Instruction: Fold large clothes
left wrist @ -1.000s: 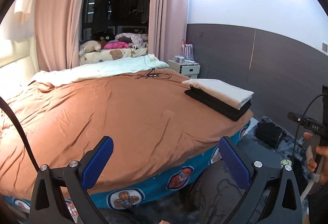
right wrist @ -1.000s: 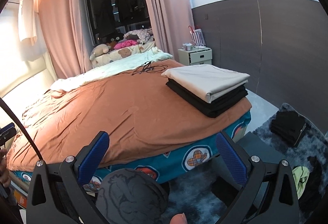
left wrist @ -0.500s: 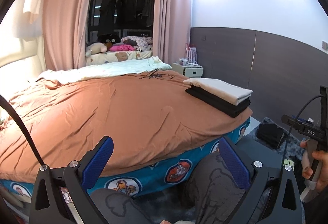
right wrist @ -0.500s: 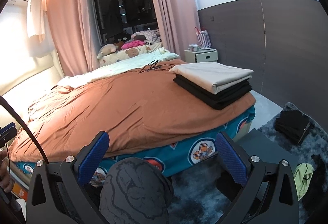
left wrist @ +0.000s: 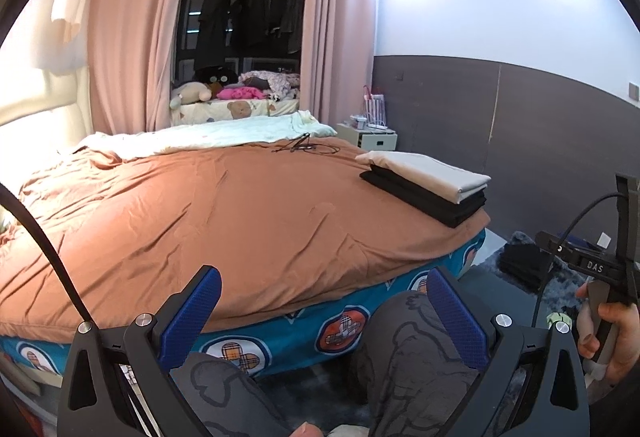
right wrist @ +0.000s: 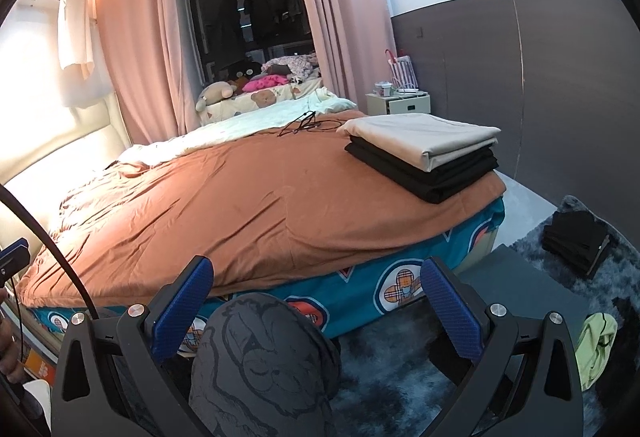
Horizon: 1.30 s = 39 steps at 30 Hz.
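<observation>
Bedroom scene, with a big bed under a rust-orange cover [left wrist: 224, 205] filling most of both views. On its far right corner sits the folded stack [right wrist: 424, 153]: a beige piece on top of black ones, neat and square. Both grippers hang low at the near edge of the bed, above the person's grey patterned knees [right wrist: 260, 361]. The left gripper [left wrist: 320, 321] has its blue fingers spread wide with nothing between them, same story for the right gripper [right wrist: 316, 303].

Only the right wrist view catches the black pile [right wrist: 576, 239] on the dark rug clearly, plus a pale green scrap [right wrist: 596, 341] cut off behind the gripper frame. The left wrist view shows the person's right hand [left wrist: 612, 333] on a handle at the far right edge, half cropped. Whatever lies tangled mid-bed near the pale blanket looks like thin black cables [left wrist: 304, 147], hard to say more.
</observation>
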Each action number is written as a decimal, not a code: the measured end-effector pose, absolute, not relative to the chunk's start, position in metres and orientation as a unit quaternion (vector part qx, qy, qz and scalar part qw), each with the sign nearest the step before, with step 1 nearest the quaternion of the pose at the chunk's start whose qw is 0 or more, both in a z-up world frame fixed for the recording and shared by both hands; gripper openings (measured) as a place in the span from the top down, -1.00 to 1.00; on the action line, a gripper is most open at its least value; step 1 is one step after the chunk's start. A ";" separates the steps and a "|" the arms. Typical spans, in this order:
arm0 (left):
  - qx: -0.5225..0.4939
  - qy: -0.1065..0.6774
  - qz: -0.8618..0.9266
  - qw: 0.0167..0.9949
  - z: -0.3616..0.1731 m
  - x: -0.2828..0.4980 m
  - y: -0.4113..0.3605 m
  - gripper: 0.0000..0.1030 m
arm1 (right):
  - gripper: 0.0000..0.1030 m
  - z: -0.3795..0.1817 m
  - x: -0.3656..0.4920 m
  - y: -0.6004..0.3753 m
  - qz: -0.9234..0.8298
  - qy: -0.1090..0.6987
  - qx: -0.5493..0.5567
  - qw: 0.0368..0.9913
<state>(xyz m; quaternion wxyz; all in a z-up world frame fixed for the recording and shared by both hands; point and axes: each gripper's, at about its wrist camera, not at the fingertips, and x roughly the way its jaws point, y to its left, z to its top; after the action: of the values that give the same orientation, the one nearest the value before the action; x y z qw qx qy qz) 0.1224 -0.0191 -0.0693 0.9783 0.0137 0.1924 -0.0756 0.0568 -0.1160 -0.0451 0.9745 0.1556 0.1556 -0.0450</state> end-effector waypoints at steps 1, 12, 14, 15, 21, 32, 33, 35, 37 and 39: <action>0.017 0.190 -0.076 0.979 -0.070 0.120 -0.020 -1.00 | -1.00 -0.045 0.057 -0.116 -0.046 0.155 0.156 0.974; 0.011 0.186 -0.077 0.979 -0.076 0.116 -0.024 -1.00 | -1.00 -0.047 0.052 -0.107 -0.060 0.159 0.148 0.974; 0.010 0.187 -0.075 0.980 -0.076 0.115 -0.023 -1.00 | -1.00 -0.048 0.051 -0.105 -0.059 0.159 0.146 0.975; 0.009 0.187 -0.073 0.980 -0.076 0.115 -0.022 -1.00 | -1.00 -0.048 0.051 -0.103 -0.058 0.160 0.146 0.975; -0.003 0.179 -0.060 0.982 -0.072 0.113 -0.019 -1.00 | -1.00 -0.048 0.051 -0.096 -0.055 0.162 0.140 0.975; 0.006 0.167 -0.042 0.985 -0.069 0.105 -0.018 -1.00 | -1.00 -0.051 0.052 -0.087 -0.050 0.155 0.135 0.977; 0.006 0.166 -0.041 0.985 -0.069 0.105 -0.017 -1.00 | -1.00 -0.051 0.052 -0.086 -0.050 0.155 0.135 0.977; 0.005 0.165 -0.040 0.986 -0.068 0.105 -0.015 -1.00 | -1.00 -0.050 0.054 -0.085 -0.050 0.154 0.134 0.978; 0.001 0.164 -0.038 0.986 -0.067 0.106 -0.013 -1.00 | -1.00 -0.051 0.055 -0.083 -0.052 0.155 0.134 0.977; -0.003 0.163 -0.037 0.986 -0.068 0.105 -0.009 -1.00 | -1.00 -0.051 0.057 -0.082 -0.050 0.155 0.135 0.977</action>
<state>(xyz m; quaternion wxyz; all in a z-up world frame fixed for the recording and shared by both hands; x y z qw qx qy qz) 0.1053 -0.0090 -0.0676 0.9859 -0.0034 0.1632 -0.0367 0.0570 -0.0823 -0.0510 0.9774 0.1348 0.1553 -0.0498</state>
